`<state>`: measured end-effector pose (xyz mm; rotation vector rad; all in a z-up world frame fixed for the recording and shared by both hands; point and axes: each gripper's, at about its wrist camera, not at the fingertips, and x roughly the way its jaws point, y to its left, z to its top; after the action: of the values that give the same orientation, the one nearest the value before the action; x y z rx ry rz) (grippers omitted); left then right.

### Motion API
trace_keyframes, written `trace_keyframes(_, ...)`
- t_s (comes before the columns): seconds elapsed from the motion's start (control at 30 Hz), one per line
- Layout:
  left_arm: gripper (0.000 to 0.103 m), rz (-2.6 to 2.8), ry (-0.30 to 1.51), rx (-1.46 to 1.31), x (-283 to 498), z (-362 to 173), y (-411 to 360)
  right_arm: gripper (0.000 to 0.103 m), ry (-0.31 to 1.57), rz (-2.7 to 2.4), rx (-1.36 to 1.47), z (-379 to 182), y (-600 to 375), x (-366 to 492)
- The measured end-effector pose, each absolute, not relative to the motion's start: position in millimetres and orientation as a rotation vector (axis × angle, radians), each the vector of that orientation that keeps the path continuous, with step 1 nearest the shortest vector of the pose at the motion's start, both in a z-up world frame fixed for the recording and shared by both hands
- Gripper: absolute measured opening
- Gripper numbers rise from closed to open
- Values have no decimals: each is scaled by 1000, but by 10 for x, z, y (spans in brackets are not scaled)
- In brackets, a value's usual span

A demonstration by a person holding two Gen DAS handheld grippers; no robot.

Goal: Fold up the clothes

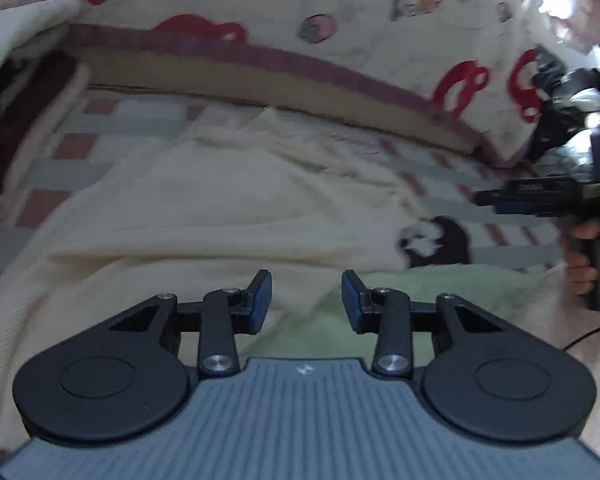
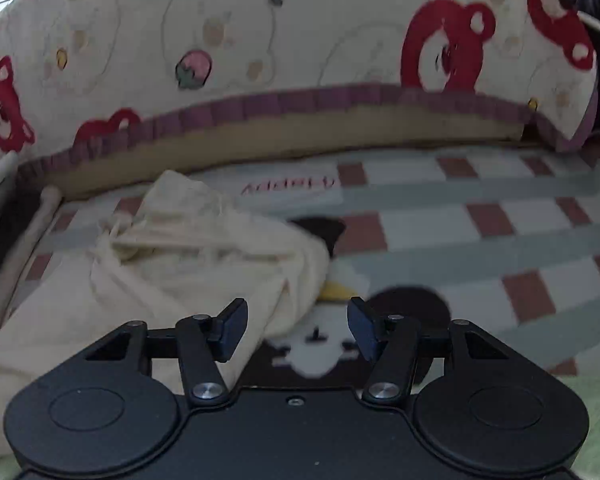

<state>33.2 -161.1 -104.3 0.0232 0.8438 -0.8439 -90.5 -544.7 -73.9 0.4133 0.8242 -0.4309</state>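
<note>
On the checked bed sheet [image 2: 440, 200], a cream garment [image 1: 228, 200] lies rumpled, spread toward 9 o'clock of the right gripper [image 2: 298, 326]. Both tools empty: left gripper [image 1: 306, 302] jaws wide above cream and green cloth [image 1: 324, 320]; right jaws wide over a panda print [image 2: 320, 348]. Bear-print quilt [image 2: 260, 40] at 12 o'clock. A hand [image 1: 582, 264] holds the right tool's handle.

1. Pink lettering is showing upside down on a white panel of the checked sheet [image 2: 420, 216]; it seems to be reading "Happy".
2. A small white logo is sitting on the left hand-held gripper [image 1: 306, 300], unreadable.
</note>
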Motion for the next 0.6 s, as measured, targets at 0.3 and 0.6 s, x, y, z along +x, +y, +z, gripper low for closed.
trace_keyframes(0.3,43,-401,854,-63,707,-1207,-393,62,873,-128,351,-1026,-4901,-333)
trace_keyframes(0.6,46,-319,819,-266,800,-1235,253,56,952,-31,130,-1355,-4749,447)
